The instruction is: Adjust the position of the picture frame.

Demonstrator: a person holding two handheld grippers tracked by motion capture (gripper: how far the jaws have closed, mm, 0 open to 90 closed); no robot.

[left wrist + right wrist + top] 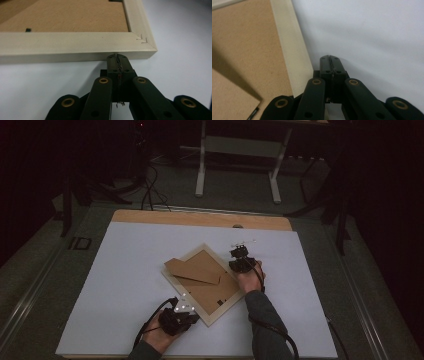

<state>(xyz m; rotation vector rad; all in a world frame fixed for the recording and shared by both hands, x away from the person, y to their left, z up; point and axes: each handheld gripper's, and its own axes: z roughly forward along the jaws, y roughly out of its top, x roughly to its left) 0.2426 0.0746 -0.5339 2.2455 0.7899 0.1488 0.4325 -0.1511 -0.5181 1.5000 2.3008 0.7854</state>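
My left tool (192, 319) sits at the lower centre of the high view, jaws pressed together with nothing between them, tips right up against the near edge of the picture frame (204, 282) by its bottom corner. My right tool (240, 254), just right of centre, is closed tight and empty too, tips over the bare white counter (125, 265) just beside the frame's right edge. The pale wooden frame lies face down, turned like a diamond, mid-picture. A loose brown backing board (192, 270) rests slanted across its upper left.
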